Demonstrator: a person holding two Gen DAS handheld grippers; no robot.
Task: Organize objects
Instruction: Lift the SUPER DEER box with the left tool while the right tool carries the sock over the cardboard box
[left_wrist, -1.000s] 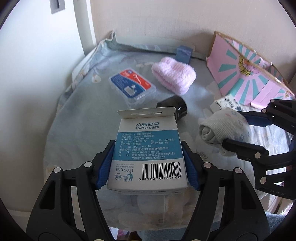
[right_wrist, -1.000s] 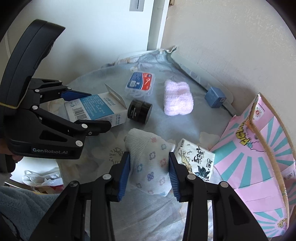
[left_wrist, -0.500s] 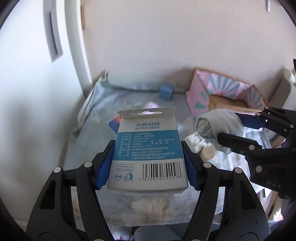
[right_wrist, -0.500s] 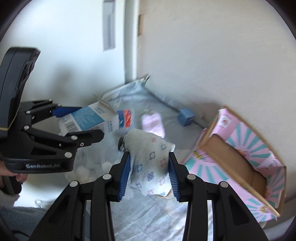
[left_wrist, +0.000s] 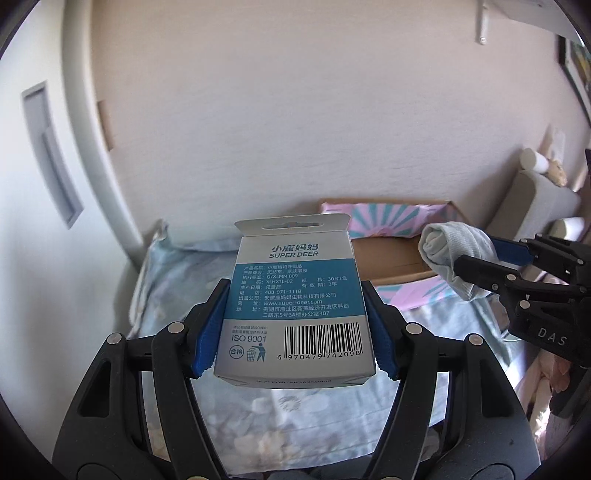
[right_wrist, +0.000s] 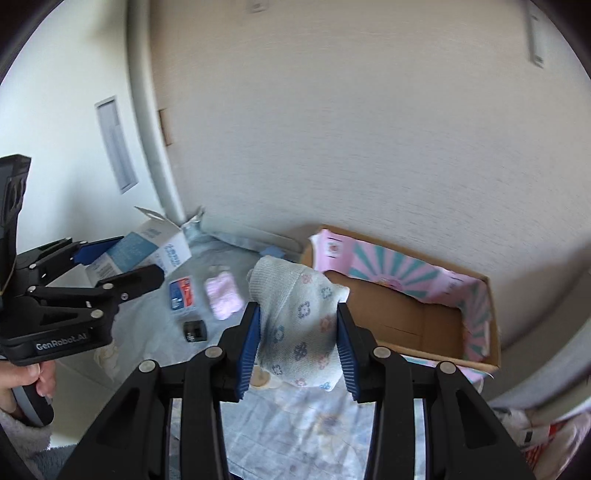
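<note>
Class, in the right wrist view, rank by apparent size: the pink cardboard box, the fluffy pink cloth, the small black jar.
1. Pink cardboard box
2. Fluffy pink cloth
3. Small black jar; its being nearer the camera does not alter the order.

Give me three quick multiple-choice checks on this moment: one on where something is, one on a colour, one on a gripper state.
1. Where is the small black jar?
A. On the floral blue cloth
B. Inside the pink sunburst-lined cardboard box
C. In the left gripper

2. What colour is the fluffy folded cloth lying beside the red-and-blue plastic case?
A. Green
B. Pink
C. Black

3. What is the right gripper doing?
A. Open and holding nothing
B. Shut on the white-and-blue SUPER DEER carton
C. Shut on the rolled white floral sock

Answers: 1 A, the jar sits on the cloth, outside the box. 2 B, it shows pale pink in the right wrist view. 3 C, the blue pads press both sides of the sock, while the left gripper clamps the carton.
</note>
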